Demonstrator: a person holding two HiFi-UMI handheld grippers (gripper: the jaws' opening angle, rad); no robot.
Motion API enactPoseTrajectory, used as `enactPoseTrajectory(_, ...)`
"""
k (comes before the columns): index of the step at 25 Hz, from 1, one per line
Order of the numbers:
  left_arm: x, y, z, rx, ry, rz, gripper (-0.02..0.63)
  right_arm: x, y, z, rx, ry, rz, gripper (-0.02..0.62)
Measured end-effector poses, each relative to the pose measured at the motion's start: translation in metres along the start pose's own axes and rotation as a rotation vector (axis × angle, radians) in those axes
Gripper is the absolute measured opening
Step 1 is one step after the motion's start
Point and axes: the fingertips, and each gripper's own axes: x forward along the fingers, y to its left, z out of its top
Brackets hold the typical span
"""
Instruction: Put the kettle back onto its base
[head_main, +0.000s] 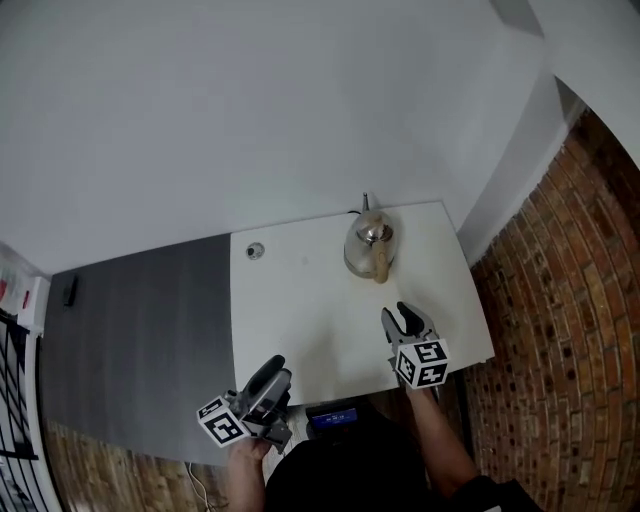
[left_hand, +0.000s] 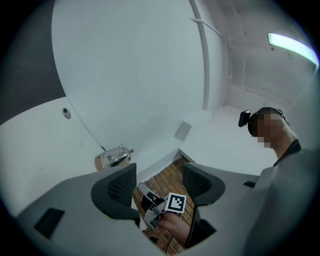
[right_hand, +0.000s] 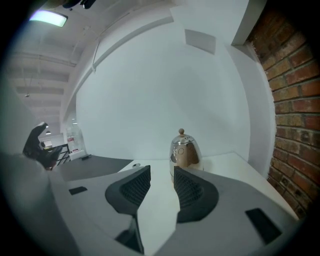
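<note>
A shiny steel kettle (head_main: 370, 244) with a wooden handle and knob stands upright at the far right of the white table (head_main: 300, 310). A dark cord (head_main: 355, 212) runs off behind it; whether a base lies under it I cannot tell. My right gripper (head_main: 400, 318) hovers over the table's near right part, short of the kettle, open and holding nothing. In the right gripper view the kettle (right_hand: 186, 152) stands just beyond the gripper (right_hand: 162, 182). My left gripper (head_main: 273, 368) is open at the front edge. Its own view shows the gripper (left_hand: 159, 182), the kettle (left_hand: 114, 156) far off and the right gripper (left_hand: 150, 197).
A small round fitting (head_main: 256, 250) sits in the table's far left corner. A dark grey table (head_main: 130, 320) adjoins on the left. A brick surface (head_main: 560, 330) lies to the right. A white wall (head_main: 300, 100) rises behind the table.
</note>
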Motion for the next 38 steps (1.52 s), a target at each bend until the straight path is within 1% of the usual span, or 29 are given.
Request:
enactPoseTrajectory(4, -0.014, -0.002, -0.002, -0.022, -0.003, -0.048, 0.293, -0.028, 0.014, 0.002, 0.048, -0.029, -0.005, 0.152)
enactPoseTrajectory(8, -0.022, -0.013, -0.013, -0.040, 0.006, -0.090, 0.293, -0.065, 0.024, 0.002, 0.115, -0.059, -0.003, 0.152)
enactPoseTrajectory(13, -0.029, -0.021, -0.032, -0.082, 0.029, -0.134, 0.295, -0.111, 0.029, -0.012, 0.210, -0.081, -0.017, 0.152)
enactPoseTrajectory(18, -0.033, -0.030, -0.046, -0.112, 0.039, -0.166, 0.294, -0.147, 0.033, -0.024, 0.306, -0.096, -0.007, 0.152)
enactPoseTrajectory(22, -0.031, -0.034, -0.046, -0.108, 0.030, -0.180, 0.293, -0.160, 0.041, -0.016, 0.375, -0.145, 0.042, 0.150)
enactPoseTrajectory(26, -0.024, -0.044, -0.043, -0.081, 0.015, -0.200, 0.293, -0.164, 0.046, -0.008, 0.456, -0.199, 0.132, 0.150)
enactPoseTrajectory(29, -0.014, -0.050, -0.046, -0.060, 0.010, -0.200, 0.293, -0.169, 0.041, -0.002, 0.515, -0.234, 0.185, 0.147)
enactPoseTrajectory(33, 0.003, -0.061, -0.073, -0.061, 0.047, -0.192, 0.293, -0.196, 0.026, -0.005, 0.554, -0.267, 0.226, 0.147)
enactPoseTrajectory(38, 0.021, -0.072, -0.109, -0.069, 0.101, -0.172, 0.293, -0.234, 0.000, -0.026, 0.610, -0.289, 0.253, 0.140)
